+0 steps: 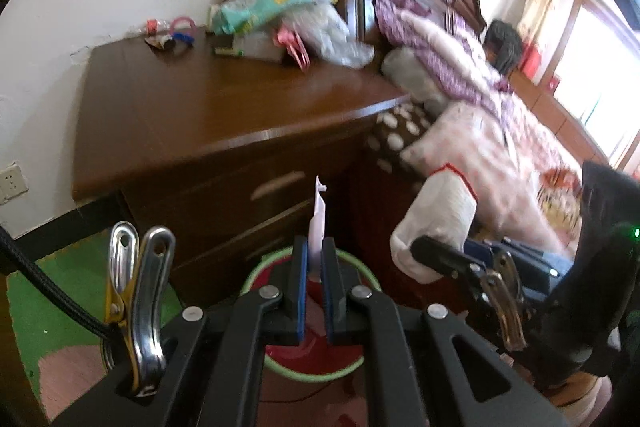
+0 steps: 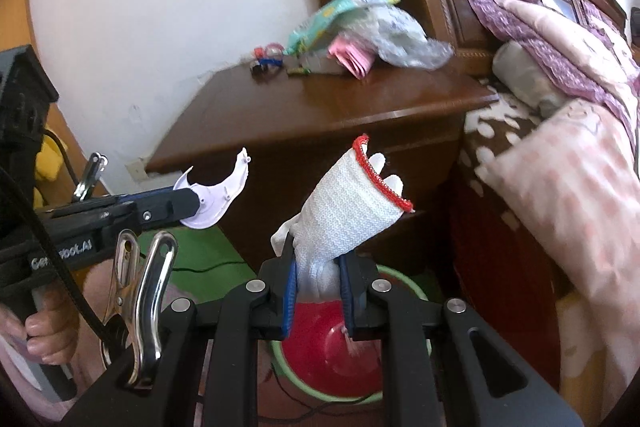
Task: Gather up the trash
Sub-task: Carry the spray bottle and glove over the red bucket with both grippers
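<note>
Pinching one white plastic shard (image 1: 319, 215) in left tool (image 1: 315, 267), one knit glove (image 2: 352, 203) in right tool (image 2: 320, 281), one red bin (image 2: 352, 359) below

Your nightstand (image 1: 224, 107) fills the left wrist view from nine to twelve o'clock; at its back edge, toward twelve, you have a teal printed packet (image 1: 276, 5) lying over a crumpled clear bag (image 1: 336, 39), with pink folded paper (image 1: 294, 45) beside them; toward eleven sit small coloured rings (image 1: 182, 31); the bed (image 1: 500, 147) at two o'clock carries a pink quilt and pillows; the floor at seven shows a green mat (image 1: 44, 307), and a red basin (image 2: 348, 347) with a green rim stands at six.
</note>
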{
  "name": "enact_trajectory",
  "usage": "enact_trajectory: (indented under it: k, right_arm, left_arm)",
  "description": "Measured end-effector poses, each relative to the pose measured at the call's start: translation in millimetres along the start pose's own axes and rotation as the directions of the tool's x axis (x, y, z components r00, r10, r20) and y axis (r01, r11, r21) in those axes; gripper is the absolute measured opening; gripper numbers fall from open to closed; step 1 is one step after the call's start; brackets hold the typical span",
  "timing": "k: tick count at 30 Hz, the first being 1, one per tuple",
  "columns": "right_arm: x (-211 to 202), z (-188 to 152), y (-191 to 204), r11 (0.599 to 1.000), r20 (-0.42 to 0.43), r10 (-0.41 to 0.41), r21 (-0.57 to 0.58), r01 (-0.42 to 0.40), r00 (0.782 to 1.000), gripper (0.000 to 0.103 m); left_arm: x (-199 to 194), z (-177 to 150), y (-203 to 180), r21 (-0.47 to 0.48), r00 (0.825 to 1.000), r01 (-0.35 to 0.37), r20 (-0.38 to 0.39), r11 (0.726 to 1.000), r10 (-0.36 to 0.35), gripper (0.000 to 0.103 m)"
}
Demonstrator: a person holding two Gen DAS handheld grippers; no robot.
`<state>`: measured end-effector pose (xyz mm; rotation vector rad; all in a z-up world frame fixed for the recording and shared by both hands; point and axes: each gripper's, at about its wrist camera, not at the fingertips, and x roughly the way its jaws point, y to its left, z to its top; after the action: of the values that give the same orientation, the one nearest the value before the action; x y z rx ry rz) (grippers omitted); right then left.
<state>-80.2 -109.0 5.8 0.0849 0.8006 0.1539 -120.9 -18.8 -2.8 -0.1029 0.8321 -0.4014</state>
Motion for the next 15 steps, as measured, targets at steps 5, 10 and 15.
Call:
enact_trajectory:
  k: [5, 10, 15]
  right_arm:
    - [22, -26, -7, 0.999, -0.066, 0.005, 0.04, -0.002, 0.998, 0.019]
    - [45, -47, -19, 0.997, -0.14, -0.004, 0.074, 0.015, 0.99, 0.019]
    - [70, -62, -34, 0.994, -0.216, -0.032, 0.099, 0.055, 0.976, 0.019]
  left_arm:
    - [31, -24, -6, 0.007, 0.996, 0.024, -0.085, 1.0, -0.023, 0.006]
    - [63, -43, -12, 0.025, 0.988, 0.027, -0.152, 0.999, -0.023, 0.006]
    - [90, -54, -10, 0.031, 0.979, 0.015, -0.206, 0.999, -0.008, 0.006]
